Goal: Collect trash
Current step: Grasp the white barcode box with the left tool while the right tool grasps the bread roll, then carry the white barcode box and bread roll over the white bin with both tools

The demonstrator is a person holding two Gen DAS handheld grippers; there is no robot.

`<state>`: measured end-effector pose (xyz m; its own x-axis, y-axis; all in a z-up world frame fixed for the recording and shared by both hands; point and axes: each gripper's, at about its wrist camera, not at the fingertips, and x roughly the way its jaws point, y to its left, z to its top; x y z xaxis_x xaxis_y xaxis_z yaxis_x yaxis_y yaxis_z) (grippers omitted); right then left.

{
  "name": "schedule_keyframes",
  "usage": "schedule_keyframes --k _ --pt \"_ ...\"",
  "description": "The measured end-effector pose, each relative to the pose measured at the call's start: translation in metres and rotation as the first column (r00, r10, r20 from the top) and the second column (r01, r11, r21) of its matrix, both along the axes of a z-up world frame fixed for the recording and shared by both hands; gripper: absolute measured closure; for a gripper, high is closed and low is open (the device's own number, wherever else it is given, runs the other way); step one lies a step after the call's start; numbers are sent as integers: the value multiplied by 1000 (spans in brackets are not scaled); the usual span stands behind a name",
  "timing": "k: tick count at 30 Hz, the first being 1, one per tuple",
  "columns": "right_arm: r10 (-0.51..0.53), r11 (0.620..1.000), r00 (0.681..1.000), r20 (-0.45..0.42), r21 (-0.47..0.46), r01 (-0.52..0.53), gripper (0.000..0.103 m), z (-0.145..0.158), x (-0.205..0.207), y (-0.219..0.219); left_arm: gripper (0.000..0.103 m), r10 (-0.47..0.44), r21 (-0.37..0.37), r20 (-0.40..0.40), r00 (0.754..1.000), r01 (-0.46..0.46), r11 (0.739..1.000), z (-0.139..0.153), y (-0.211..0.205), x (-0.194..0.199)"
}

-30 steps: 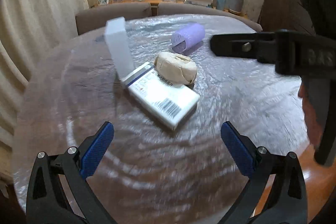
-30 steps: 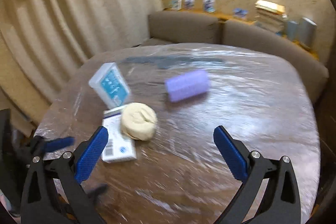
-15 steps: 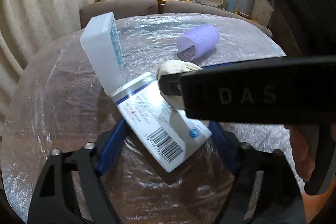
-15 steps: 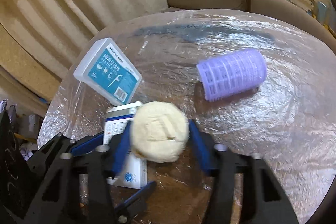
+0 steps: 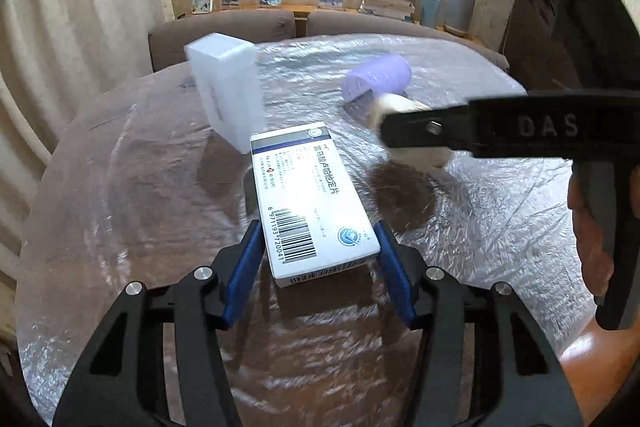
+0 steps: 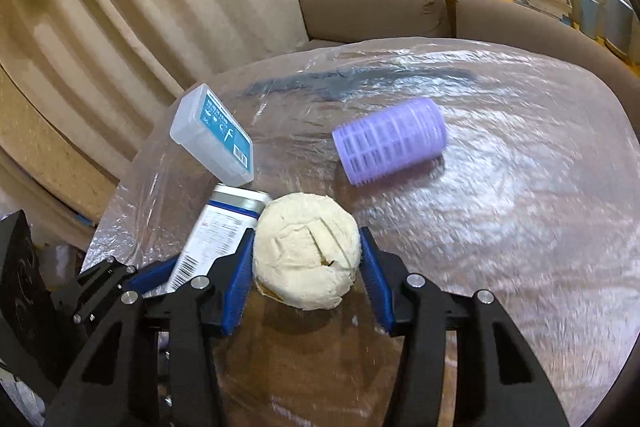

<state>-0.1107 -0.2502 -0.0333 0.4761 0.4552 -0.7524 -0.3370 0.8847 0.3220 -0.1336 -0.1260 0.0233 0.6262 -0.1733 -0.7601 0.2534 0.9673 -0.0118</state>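
A white medicine box (image 5: 308, 195) with a barcode lies lengthwise between the blue pads of my left gripper (image 5: 318, 267). The jaws are closing and both pads touch its long sides. My right gripper (image 6: 306, 267) is shut on a cream crumpled wad (image 6: 306, 251), held just above the film-covered table (image 6: 520, 227). In the left wrist view the wad (image 5: 400, 105) shows behind the right gripper's black fingers (image 5: 460, 131). The box (image 6: 216, 231) and the left gripper's fingers (image 6: 148, 277) lie just left of the wad.
A purple hair roller (image 6: 392, 143) lies on its side beyond the wad. A clear plastic case (image 6: 212, 143) with a blue label stands tilted behind the box. A brown sofa (image 5: 224, 27) curves around the table's far edge, and a hand (image 5: 588, 227) holds the right gripper.
Both grippers came forward from wide open and closed, the left around the medicine box and the right onto the wad. The box turned in line with the left gripper; the wad moved off it.
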Motion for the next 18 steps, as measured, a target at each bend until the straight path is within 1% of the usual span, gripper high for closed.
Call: schedule_keyframes --k 4,9,12,15,18 --pt "-5 1000 1000 -1 -2 5 53 -2 -11 -1 46 -10 -62 -19 1000 9 998 5 11 -11" --pt "-3 1000 1000 -3 -1 3 53 -4 -26 3 46 -9 -83 -5 1000 8 996 11 17 -20" --pt "-5 1000 1000 0 10 5 53 -4 -37 5 46 -6 -118 1 1000 6 993 15 24 -26" --pt "-5 1000 1000 2 14 5 53 -5 -46 6 46 -4 -109 18 1000 6 994 18 26 -33" --pt "-8 1000 1000 -1 18 8 53 -6 -56 4 46 -10 -112 16 1000 12 994 20 29 -40"
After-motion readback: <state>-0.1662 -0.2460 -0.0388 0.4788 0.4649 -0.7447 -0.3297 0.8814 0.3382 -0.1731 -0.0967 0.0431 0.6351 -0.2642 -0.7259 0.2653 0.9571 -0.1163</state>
